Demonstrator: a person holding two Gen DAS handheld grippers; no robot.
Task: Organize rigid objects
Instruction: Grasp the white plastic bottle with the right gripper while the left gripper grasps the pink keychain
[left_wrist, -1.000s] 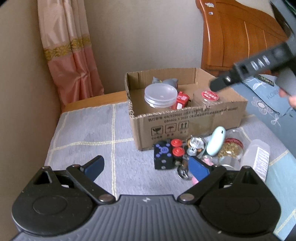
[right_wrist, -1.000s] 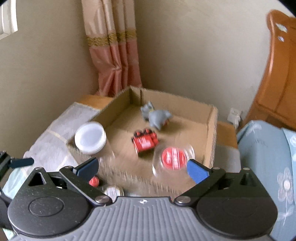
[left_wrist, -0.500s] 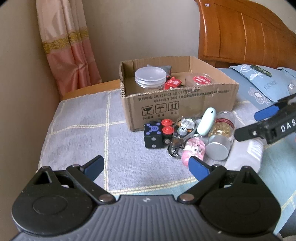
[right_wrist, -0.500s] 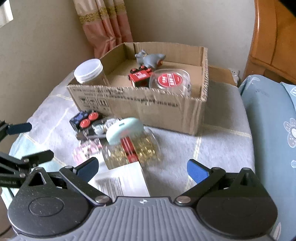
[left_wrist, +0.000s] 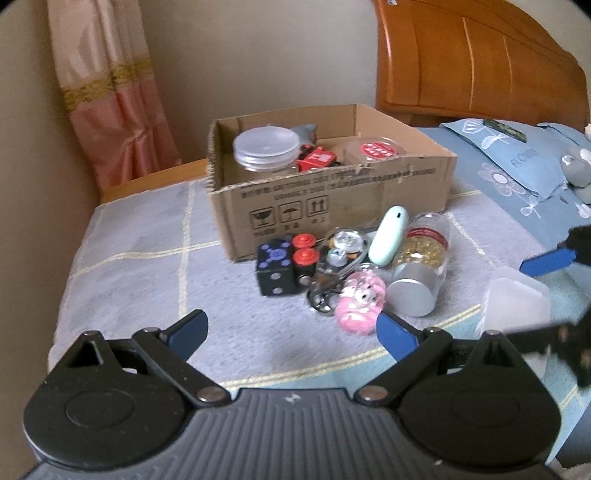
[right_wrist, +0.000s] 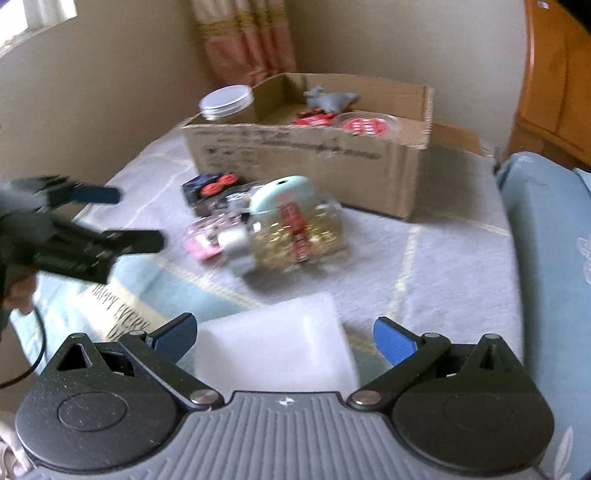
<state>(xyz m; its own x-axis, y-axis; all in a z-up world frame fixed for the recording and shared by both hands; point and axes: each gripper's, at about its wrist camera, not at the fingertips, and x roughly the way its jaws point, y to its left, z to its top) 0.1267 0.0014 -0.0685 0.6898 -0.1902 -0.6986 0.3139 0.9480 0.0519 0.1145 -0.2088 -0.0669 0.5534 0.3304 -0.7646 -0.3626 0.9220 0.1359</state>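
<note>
A cardboard box on the bed holds a clear lidded jar, a red toy and a red-lidded tub. In front lie a black dice cube, a keyring, a mint oval case, a jar of gold bits, a pink plush and a white translucent bottle. My left gripper is open and empty, short of the pile. My right gripper is open, its fingers either side of the white bottle.
A wooden headboard stands behind the box. A blue floral pillow lies to the right. A pink curtain hangs at the back left by the wall. Grey checked cloth covers the bed.
My right gripper has come down from over the box to the white bottle at the front. My left gripper has drawn back slightly; the pile has not moved.
</note>
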